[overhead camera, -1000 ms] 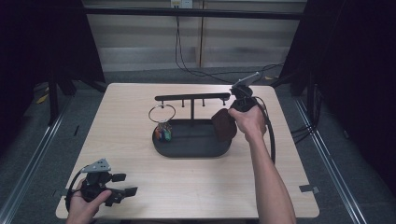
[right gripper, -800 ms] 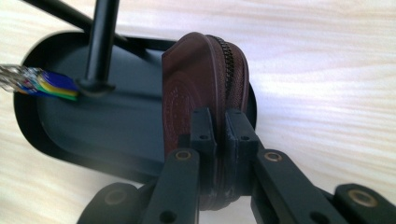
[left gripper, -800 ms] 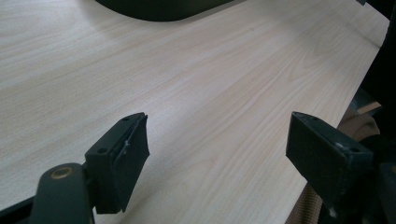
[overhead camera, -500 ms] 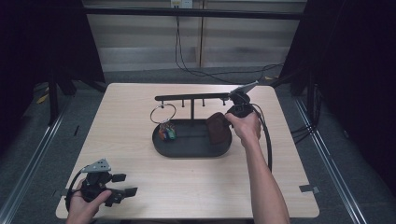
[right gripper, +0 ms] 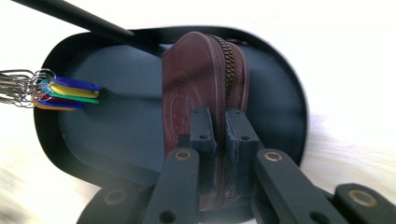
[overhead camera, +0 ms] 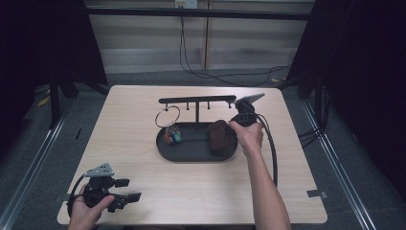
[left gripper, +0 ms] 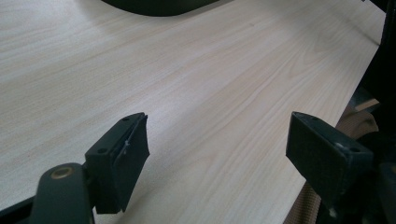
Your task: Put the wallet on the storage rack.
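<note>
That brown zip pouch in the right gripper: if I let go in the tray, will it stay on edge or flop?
The pouch is clamped on edge by the right gripper over the black tray. It looks thin and rounded, so it will probably tip flat once released. The leather holds its shape between the pads, so it seems fairly stiff, not floppy. Its smooth face might slide a little.

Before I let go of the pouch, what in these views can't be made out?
- Brown pouch: its underside, hidden behind the right gripper in the right gripper view; contact with the tray unclear.
- Embossed stamp on the pouch: too blurred to read.
- Key tags: too small in the high view.
- Key ring: cut off by the left edge of the right gripper view.
</note>
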The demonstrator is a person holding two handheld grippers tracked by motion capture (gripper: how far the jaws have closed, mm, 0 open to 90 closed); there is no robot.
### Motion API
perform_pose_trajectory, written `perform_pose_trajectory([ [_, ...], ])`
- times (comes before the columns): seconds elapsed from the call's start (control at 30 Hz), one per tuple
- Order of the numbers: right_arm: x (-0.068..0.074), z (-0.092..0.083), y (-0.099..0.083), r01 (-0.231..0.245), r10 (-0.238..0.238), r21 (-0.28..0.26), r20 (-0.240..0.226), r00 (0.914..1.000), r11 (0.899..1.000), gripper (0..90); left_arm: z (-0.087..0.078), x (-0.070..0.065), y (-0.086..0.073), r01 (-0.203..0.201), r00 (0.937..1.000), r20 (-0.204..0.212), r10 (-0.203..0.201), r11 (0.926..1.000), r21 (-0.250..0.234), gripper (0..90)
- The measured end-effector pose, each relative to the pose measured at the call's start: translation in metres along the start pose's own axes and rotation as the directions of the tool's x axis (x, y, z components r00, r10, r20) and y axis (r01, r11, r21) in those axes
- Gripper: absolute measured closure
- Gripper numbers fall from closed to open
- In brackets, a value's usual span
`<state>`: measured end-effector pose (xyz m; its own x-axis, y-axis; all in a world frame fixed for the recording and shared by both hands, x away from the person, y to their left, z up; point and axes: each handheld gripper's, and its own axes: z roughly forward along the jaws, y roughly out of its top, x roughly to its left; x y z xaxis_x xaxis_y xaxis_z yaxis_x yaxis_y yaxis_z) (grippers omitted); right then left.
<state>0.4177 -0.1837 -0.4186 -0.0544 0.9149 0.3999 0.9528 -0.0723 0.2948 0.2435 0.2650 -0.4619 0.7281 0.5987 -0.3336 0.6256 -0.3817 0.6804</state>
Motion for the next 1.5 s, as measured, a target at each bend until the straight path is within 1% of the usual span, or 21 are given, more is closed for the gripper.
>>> perform_pose_trajectory([
  [0.07, 0.0, 0.004, -0.001, -0.021, 0.021, 0.004, -0.023, 0.9995, 1.0, 83.0, 0.0, -0.001, 0.0, 0.003, 1.0, 0.003, -0.003, 1.0, -0.003, 21.0],
  [0.1, -0.001, 0.006, -0.002, -0.013, 0.013, 0.004, -0.023, 0.9997, 1.0, 82.7, -0.001, 0.0, 0.0, 0.002, 1.0, 0.0, -0.002, 1.0, -0.005, 21.0],
  [0.13, -0.001, 0.007, -0.002, -0.022, 0.022, 0.008, -0.024, 0.9995, 1.0, 82.5, -0.001, 0.0, 0.0, 0.002, 1.0, 0.004, -0.002, 1.0, -0.003, 21.0],
  [0.2, -0.002, 0.01, -0.003, -0.011, 0.011, 0.002, -0.013, 0.9999, 1.0, 81.7, -0.001, 0.0, 0.0, 0.003, 1.0, 0.005, -0.003, 1.0, -0.002, 21.0],
  [0.27, -0.001, 0.01, -0.002, 0.006, -0.006, 0.004, 0.028, 0.9996, 1.0, 80.8, -0.001, 0.0, 0.0, 0.002, 0.9999, 0.01, -0.002, 1.0, -0.006, 21.0],
  [0.53, -0.015, 0.014, -0.008, -0.011, 0.011, -0.016, 0.023, 0.9997, 1.0, 77.1, 0.0, 0.0, 0.0, 0.001, 0.9999, 0.011, -0.001, 1.0, 0.002, 21.0],
  [0.6, -0.015, 0.014, -0.008, -0.014, 0.014, -0.015, 0.029, 0.9995, 1.0, 76.7, 0.0, 0.0, 0.0, 0.0, 0.9999, 0.014, 0.0, 1.0, 0.007, 21.0],
  [0.63, -0.015, 0.014, -0.009, -0.008, 0.009, -0.019, 0.032, 0.9994, 1.0, 74.4, 0.0, 0.0, 0.0, -0.001, 0.9999, 0.014, 0.001, 1.0, 0.009, 21.0],
  [0.7, -0.015, 0.013, -0.009, 0.001, -0.001, -0.021, 0.036, 0.9993, 1.0, 74.0, 0.0, 0.0, 0.0, 0.002, 0.9999, 0.014, -0.002, 1.0, 0.004, 21.0],
  [0.73, -0.013, 0.012, -0.008, 0.003, -0.002, -0.024, 0.033, 0.9995, 1.0, 70.9, 0.0, 0.0, 0.0, 0.0, 1.0, 0.01, 0.0, 1.0, 0.004, 21.0],
  [0.77, -0.013, 0.012, -0.008, 0.003, -0.002, -0.024, 0.033, 0.9995, 1.0, 70.9, 0.0, 0.0, 0.0, 0.0, 1.0, 0.01, 0.0, 1.0, 0.004, 21.0],
  [0.83, -0.014, 0.01, -0.009, 0.003, -0.002, -0.033, 0.031, 0.9995, 0.999, 63.8, 0.0, 0.0, 0.0, 0.0, 0.9999, 0.011, 0.0, 1.0, 0.003, 21.0],
  [0.9, -0.014, 0.009, -0.009, -0.002, 0.003, -0.04, 0.02, 0.9998, 0.999, 61.5, 0.0, 0.0, 0.0, -0.001, 0.9999, 0.012, 0.001, 1.0, 0.002, 21.0],
  [1.17, -0.012, 0.004, -0.011, 0.025, -0.025, -0.05, 0.016, 0.9996, 0.998, 51.9, -0.001, 0.0, 0.0, -0.003, 1.0, 0.009, 0.003, 1.0, 0.0, 21.0],
  [1.2, -0.011, 0.003, -0.012, 0.026, -0.025, -0.053, 0.012, 0.9996, 0.998, 49.2, 0.0, 0.0, 0.0, -0.002, 1.0, 0.009, 0.002, 1.0, 0.0, 21.0],
  [1.23, -0.011, 0.002, -0.013, 0.041, -0.041, -0.049, -0.003, 0.9992, 0.998, 43.4, 0.0, 0.0, 0.0, -0.002, 1.0, 0.009, 0.002, 1.0, 0.0, 21.0],
  [1.27, -0.011, 0.002, -0.013, 0.041, -0.041, -0.049, -0.003, 0.9992, 0.998, 43.4, 0.0, 0.0, 0.0, -0.002, 1.0, 0.009, 0.002, 1.0, 0.0, 21.0],
  [1.33, -0.011, 0.0, -0.015, 0.053, -0.053, -0.047, 0.001, 0.9986, 0.997, 36.9, 0.0, 0.0, 0.0, -0.002, 1.0, 0.007, 0.002, 1.0, 0.001, 21.0],
  [1.37, -0.011, 0.0, -0.015, 0.053, -0.053, -0.047, 0.001, 0.9986, 0.997, 36.9, 0.0, 0.0, 0.0, -0.002, 1.0, 0.008, 0.002, 1.0, 0.0, 21.0],
  [1.47, -0.013, -0.004, -0.02, 0.05, -0.052, -0.07, -0.028, 0.9983, 0.996, 35.3, 0.0, 0.0, 0.0, -0.003, 1.0, 0.009, 0.003, 1.0, 0.002, 21.0],
  [1.5, -0.014, -0.006, -0.023, 0.045, -0.049, -0.076, -0.052, 0.9974, 0.996, 33.5, 0.0, 0.001, 0.0, -0.005, 1.0, 0.006, 0.005, 1.0, 0.007, 21.0],
])
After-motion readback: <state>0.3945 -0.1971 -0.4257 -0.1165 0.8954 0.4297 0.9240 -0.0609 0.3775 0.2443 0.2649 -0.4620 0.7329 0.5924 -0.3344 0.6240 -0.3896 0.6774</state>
